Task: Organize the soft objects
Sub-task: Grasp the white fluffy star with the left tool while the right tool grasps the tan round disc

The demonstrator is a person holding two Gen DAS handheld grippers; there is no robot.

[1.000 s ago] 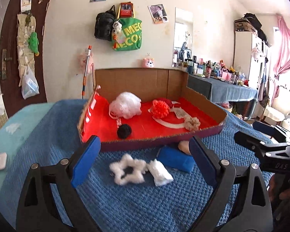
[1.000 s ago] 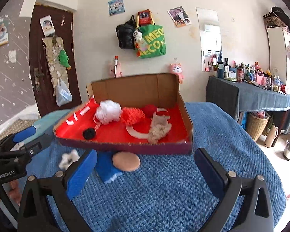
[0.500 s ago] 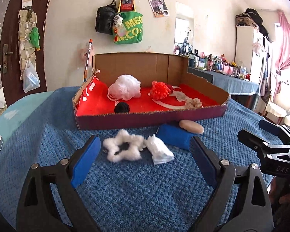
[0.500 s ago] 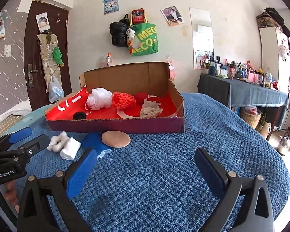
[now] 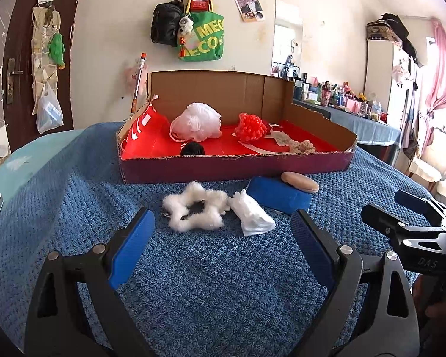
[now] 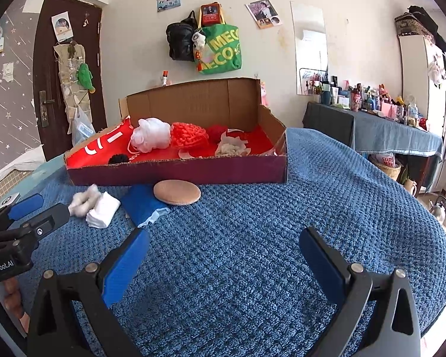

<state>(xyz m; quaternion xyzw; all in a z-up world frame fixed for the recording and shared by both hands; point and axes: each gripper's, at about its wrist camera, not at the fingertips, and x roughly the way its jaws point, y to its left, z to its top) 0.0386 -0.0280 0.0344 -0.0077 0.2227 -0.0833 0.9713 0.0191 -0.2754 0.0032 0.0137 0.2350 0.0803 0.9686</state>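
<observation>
Four soft pieces lie loose on the blue blanket [image 5: 211, 282], just in front of the cardboard box [image 5: 235, 168]: a fluffy white star ring [image 5: 194, 206], a folded white cloth [image 5: 254, 212] touching its right side, a blue sponge block [image 5: 278, 193], and a tan round puff [image 5: 300, 180] resting on the block's far edge. Left gripper [image 5: 223, 247] hangs just short of the ring, jaws wide, nothing between them. Right gripper [image 6: 223, 258] is wide open too, over bare blanket, with the puff [image 6: 177, 192] ahead to its left. All of it looks light and squashy; I'd pinch the ring across one arm and the cloth at its bunched middle. Mind the box's near wall, low but right behind the pile. Open blanket stretches right, and the box floor has room on its near-left side.
</observation>
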